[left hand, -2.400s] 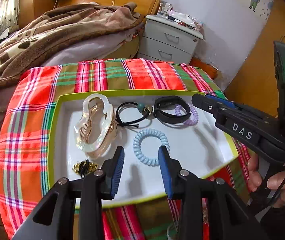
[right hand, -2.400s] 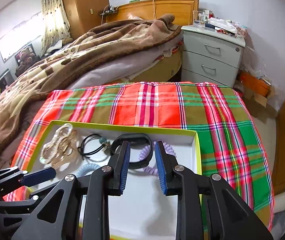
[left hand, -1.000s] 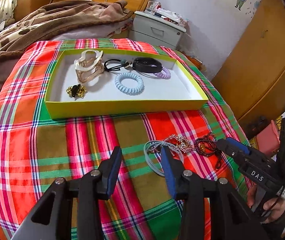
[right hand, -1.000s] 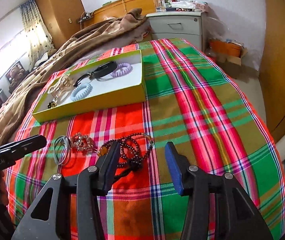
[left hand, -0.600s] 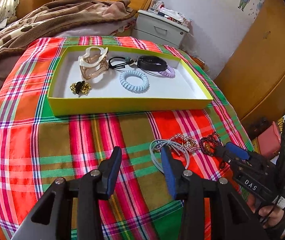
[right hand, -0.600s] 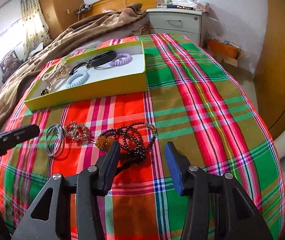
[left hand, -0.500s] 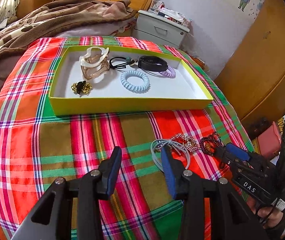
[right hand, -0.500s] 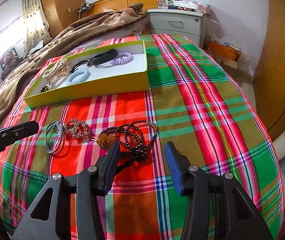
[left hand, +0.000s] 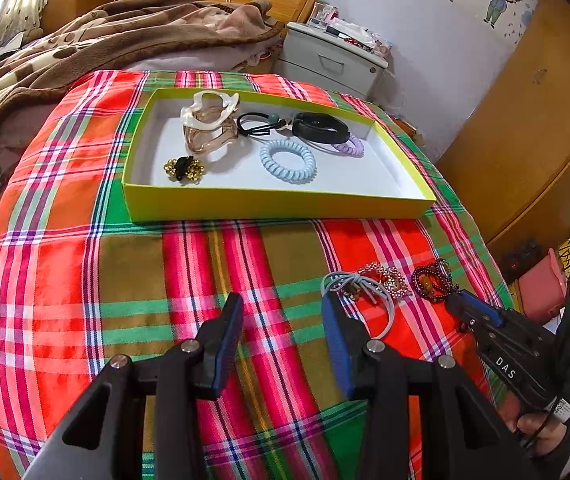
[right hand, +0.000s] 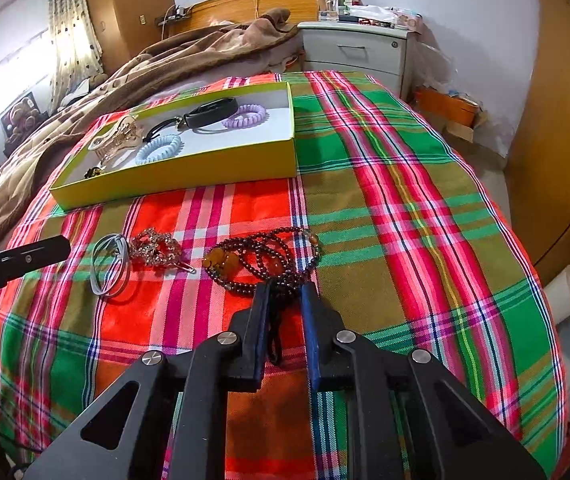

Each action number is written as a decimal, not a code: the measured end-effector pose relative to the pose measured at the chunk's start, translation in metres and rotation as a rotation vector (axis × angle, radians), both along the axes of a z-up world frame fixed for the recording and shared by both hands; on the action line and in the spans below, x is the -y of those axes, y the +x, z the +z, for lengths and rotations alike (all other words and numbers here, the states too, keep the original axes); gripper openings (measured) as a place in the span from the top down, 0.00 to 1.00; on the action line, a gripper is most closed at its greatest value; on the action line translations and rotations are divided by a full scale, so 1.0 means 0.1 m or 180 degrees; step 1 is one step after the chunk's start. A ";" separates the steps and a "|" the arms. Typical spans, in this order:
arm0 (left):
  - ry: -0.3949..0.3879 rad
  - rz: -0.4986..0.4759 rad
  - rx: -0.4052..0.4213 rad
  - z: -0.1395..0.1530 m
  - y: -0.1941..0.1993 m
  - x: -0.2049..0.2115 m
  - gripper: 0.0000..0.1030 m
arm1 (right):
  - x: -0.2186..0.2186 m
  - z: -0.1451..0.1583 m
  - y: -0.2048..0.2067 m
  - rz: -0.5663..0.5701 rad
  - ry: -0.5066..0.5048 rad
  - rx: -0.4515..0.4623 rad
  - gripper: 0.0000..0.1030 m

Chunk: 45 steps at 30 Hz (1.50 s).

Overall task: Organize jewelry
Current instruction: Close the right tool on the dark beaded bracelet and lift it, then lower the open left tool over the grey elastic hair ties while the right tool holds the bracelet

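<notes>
On the plaid cloth lies a dark bead necklace (right hand: 269, 256) (left hand: 433, 280) with amber beads. My right gripper (right hand: 285, 290) is closing, the necklace's near loops and black tassel between its jaws, and the pads touch the beads on both sides. Left of it lie a pink crystal bracelet (right hand: 157, 248) (left hand: 385, 278) and grey hair ties (right hand: 109, 268) (left hand: 361, 292). My left gripper (left hand: 281, 304) hangs open above the cloth, its right finger next to the grey ties, nothing between the fingers. The yellow-green box (left hand: 277, 204) (right hand: 173, 184) sits farther back.
Inside the box lie a clear claw clip (left hand: 209, 120), a black hair tie (left hand: 257, 124), a black band (left hand: 317, 126), a purple coil (left hand: 351, 146), a blue coil (left hand: 287, 156) and a gold-black clip (left hand: 183, 168). Behind are a blanket-covered bed (left hand: 105, 44) and a nightstand (right hand: 357, 52).
Both grippers came back from the box to the near cloth. Within the last half second the right jaws went from wide open to nearly shut around the bead necklace. The left gripper stayed open.
</notes>
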<state>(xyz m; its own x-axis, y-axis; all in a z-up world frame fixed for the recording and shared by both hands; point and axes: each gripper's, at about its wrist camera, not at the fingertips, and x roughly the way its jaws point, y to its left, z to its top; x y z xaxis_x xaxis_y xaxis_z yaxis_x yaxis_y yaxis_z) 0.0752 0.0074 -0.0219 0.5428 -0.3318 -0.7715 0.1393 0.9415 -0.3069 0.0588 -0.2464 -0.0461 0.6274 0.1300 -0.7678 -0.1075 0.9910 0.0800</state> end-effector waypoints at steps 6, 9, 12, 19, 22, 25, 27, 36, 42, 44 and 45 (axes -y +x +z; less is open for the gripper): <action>0.0000 -0.0012 -0.0011 -0.01 0.00 0.00 0.59 | 0.07 0.03 -0.04 -0.0062 0.0049 0.0068 0.85; 0.0004 -0.0028 -0.0004 -0.01 -0.02 0.00 0.59 | 0.14 0.06 -0.06 -0.0094 0.0121 0.0110 0.86; -0.0005 -0.0068 0.0000 -0.01 -0.02 0.02 0.59 | 0.19 0.10 -0.07 -0.0116 0.0186 0.0162 0.86; 0.0008 -0.0159 0.0001 -0.03 -0.01 0.08 0.59 | 0.23 0.21 -0.10 -0.0129 0.0211 0.0288 0.87; 0.0020 -0.0178 0.0029 -0.01 -0.03 0.08 0.59 | 0.24 0.26 -0.13 -0.0130 0.0225 0.0358 0.87; 0.0043 -0.0197 0.0041 0.00 -0.05 0.08 0.59 | 0.29 0.35 -0.19 -0.0135 0.0289 0.0503 0.87; 0.0085 -0.0222 0.0036 0.00 -0.04 0.09 0.59 | 0.31 0.38 -0.19 -0.0155 0.0319 0.0545 0.87; 0.0361 -0.0396 -0.0007 -0.03 0.13 0.26 0.59 | 0.32 0.46 -0.21 -0.0156 0.0410 0.0685 0.87; 0.0736 -0.0534 -0.0005 -0.09 0.23 0.47 0.59 | 0.34 0.46 -0.19 -0.0183 0.0424 0.0670 0.87; 0.0963 -0.0586 0.0103 -0.11 0.21 0.55 0.59 | 0.34 0.46 -0.18 -0.0182 0.0432 0.0669 0.87; 0.1058 -0.0606 0.0152 -0.12 0.19 0.58 0.59 | 0.35 0.46 -0.18 -0.0178 0.0437 0.0665 0.87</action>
